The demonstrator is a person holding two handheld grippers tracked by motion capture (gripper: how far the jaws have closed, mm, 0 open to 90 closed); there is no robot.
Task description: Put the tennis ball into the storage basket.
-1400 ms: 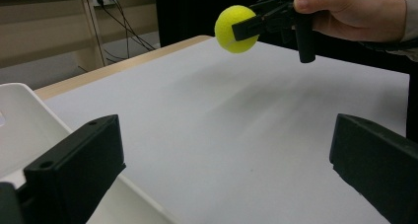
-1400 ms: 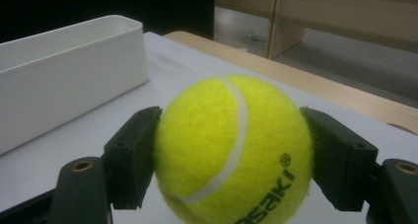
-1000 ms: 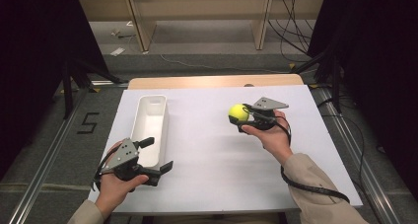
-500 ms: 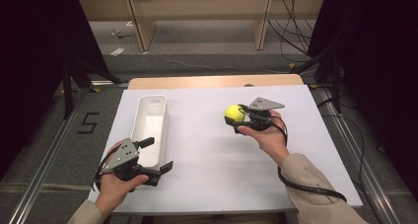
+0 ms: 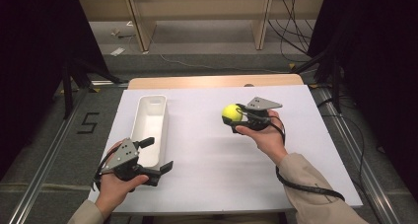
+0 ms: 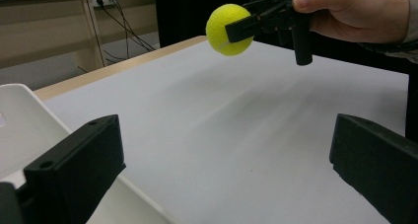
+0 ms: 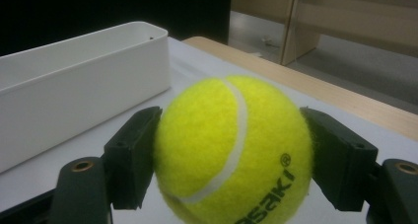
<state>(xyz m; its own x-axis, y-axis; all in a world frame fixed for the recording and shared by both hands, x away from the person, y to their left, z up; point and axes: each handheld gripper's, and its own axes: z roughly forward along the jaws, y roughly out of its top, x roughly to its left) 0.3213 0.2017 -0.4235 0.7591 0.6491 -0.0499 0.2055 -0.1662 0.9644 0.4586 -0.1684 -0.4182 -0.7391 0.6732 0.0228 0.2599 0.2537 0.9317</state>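
Note:
A yellow tennis ball (image 5: 231,113) hangs above the white tabletop, right of centre, and my right gripper (image 5: 233,117) is shut on it from both sides. In the right gripper view the ball (image 7: 231,150) sits between the two black pads (image 7: 135,155), printed lettering facing down. A long white tray (image 5: 150,120) lies on the left half of the table. My left gripper (image 5: 157,155) stands open at the tray's near end with nothing between its jaws. The left gripper view has the ball (image 6: 227,29) far off, above the table, in the other gripper.
The white board (image 5: 207,169) covers a wooden table whose far edge (image 5: 212,81) shows as a tan strip. A black cable (image 5: 305,184) trails from the right gripper past the sleeve. Metal rails run along both sides of the table on the floor.
The right gripper has drifted slightly left toward the tray with the ball still in it. The left hand has kept still.

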